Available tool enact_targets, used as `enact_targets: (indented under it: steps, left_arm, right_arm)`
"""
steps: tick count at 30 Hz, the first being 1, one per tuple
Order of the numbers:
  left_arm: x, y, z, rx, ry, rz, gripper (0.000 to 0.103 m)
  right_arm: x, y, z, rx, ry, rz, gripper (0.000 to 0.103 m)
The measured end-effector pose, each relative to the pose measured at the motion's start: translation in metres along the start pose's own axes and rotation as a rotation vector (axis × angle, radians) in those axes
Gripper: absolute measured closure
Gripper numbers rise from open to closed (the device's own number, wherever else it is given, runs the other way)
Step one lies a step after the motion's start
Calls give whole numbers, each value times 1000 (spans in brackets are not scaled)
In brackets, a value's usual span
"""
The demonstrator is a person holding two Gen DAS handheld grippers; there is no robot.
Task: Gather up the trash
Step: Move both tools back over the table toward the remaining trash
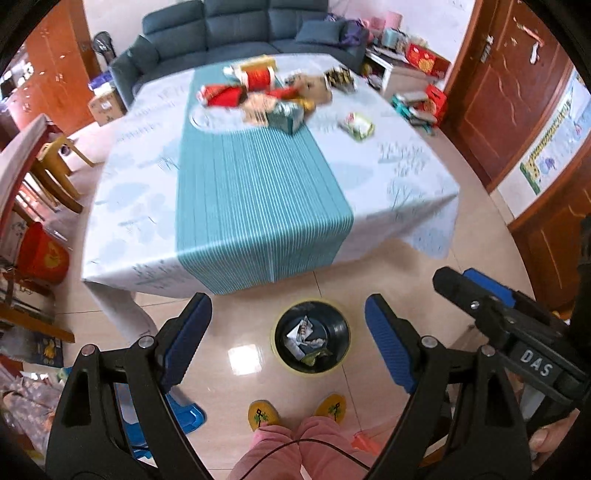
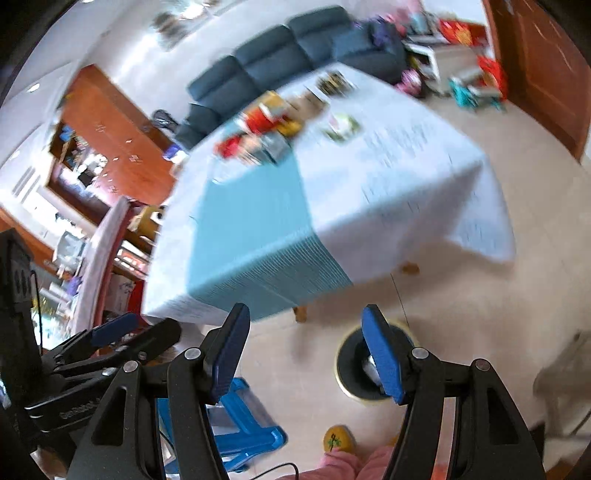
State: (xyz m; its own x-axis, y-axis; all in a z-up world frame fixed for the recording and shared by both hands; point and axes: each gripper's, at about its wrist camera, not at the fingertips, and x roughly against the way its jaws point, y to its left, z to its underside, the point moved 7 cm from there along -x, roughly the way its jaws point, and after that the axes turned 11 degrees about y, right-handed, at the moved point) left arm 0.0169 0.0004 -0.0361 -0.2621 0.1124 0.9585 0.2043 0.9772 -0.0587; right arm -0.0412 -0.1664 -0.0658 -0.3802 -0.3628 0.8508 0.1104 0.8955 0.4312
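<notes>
Glossy beige tile floor (image 1: 376,266), blue sofa (image 1: 236,29), wooden doors (image 1: 506,85), clothed table (image 1: 140,192).

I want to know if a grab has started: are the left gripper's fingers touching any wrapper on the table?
Apart. The left wrist view shows the left gripper open and empty above the floor bin, with the wrappers at the table's far end.

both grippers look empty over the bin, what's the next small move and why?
Probably reach forward to the table. Left gripper and right gripper both stand open with nothing between the pads, the bin on the floor already holds scraps, and wrappers sit piled at the far end. The lone green packet looks easiest.
</notes>
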Motion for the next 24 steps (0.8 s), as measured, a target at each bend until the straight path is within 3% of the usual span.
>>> enact_targets:
  steps: [7,13,19,24]
  left_arm:
    - [51,-3,-33,40,-85,-43,20]
    - [67,2,-60,63,-121,-48,20]
    - [53,18,-96,41,-121,-41,20]
    - [28,44,-152,-4,-104,-28,20]
  right_arm:
    - [60,42,-38,132,-82,-20,39]
    - [80,67,-69,187,-118,-21,39]
    - [68,77,-102,199,-121,-3,39]
    - [28,76,-142,167,-110,33,39]
